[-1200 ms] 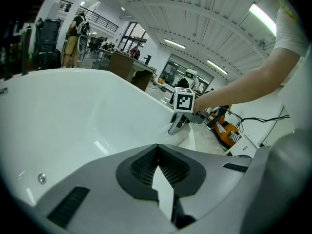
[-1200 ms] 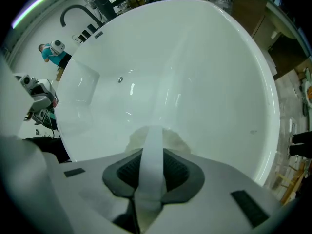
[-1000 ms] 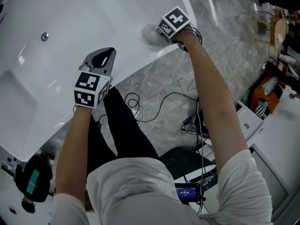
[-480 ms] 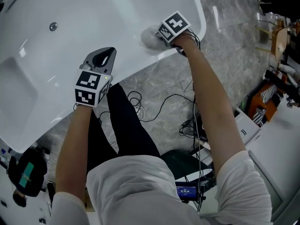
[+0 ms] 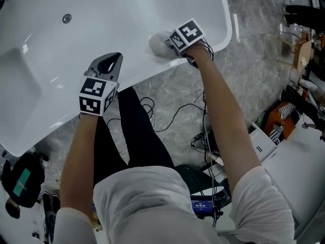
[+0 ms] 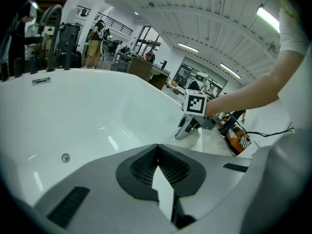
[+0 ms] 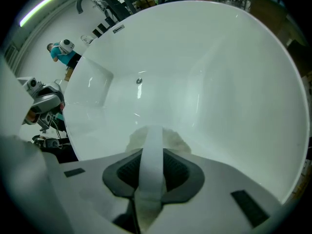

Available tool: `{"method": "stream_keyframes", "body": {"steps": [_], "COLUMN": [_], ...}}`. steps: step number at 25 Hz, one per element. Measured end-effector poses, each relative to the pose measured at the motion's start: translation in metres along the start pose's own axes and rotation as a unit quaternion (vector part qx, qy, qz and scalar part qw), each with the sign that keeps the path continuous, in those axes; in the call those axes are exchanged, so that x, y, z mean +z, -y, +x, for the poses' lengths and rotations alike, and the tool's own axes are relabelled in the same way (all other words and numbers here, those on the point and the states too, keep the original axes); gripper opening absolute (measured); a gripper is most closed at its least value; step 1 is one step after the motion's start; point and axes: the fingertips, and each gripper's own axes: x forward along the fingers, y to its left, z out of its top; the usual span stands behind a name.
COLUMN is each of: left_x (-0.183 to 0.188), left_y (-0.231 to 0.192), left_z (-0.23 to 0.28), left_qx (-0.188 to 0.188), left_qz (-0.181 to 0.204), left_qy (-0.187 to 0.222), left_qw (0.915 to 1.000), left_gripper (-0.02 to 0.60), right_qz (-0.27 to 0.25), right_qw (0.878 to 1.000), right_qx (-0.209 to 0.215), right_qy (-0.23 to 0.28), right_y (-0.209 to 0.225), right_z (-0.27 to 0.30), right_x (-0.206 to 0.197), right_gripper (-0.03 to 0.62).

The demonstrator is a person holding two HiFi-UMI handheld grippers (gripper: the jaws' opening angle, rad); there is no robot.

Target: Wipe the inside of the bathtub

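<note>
The white bathtub (image 5: 61, 100) fills the upper left of the head view, with its round drain (image 5: 66, 18) on the far wall. My right gripper (image 5: 170, 41) is shut on a white cloth (image 5: 156, 42) and presses it against the tub's near inner wall by the right end. In the right gripper view the cloth (image 7: 152, 135) bunches beyond the jaws, and a strip of it runs between them. My left gripper (image 5: 112, 60) hovers over the tub's near rim. It is shut and holds nothing (image 6: 157, 149). It looks toward the right gripper (image 6: 194, 115).
Black cables (image 5: 152, 117) lie on the grey marble floor between the tub and my legs. A black device (image 5: 20, 182) sits at the lower left, and boxes and gear (image 5: 284, 116) crowd the right. A tall faucet (image 6: 48, 18) stands at the tub's far end.
My right gripper has slid the cloth a little leftward along the near wall, toward the drain side. The left gripper has stayed over the rim. The head view has swung right.
</note>
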Motion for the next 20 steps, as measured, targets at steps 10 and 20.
{"method": "stream_keyframes", "body": {"steps": [10,20], "left_x": [-0.021,-0.044], "left_y": [-0.021,-0.045], "left_z": [-0.034,-0.069], "left_qx": [0.021,0.044], "left_qz": [-0.017,-0.034], "left_qy": [0.007,0.014], "left_qw": [0.9996,0.9984], "left_gripper": [0.011,0.011], "right_qz": [-0.013,-0.026], "right_qw": [0.999,0.999], "right_qx": [0.031,0.037], "right_qy": [0.016,0.011], "right_y": [-0.074,-0.118], "right_z": [0.018,0.031], "right_x": [0.022,0.034], "right_gripper": [0.095,0.095]}}
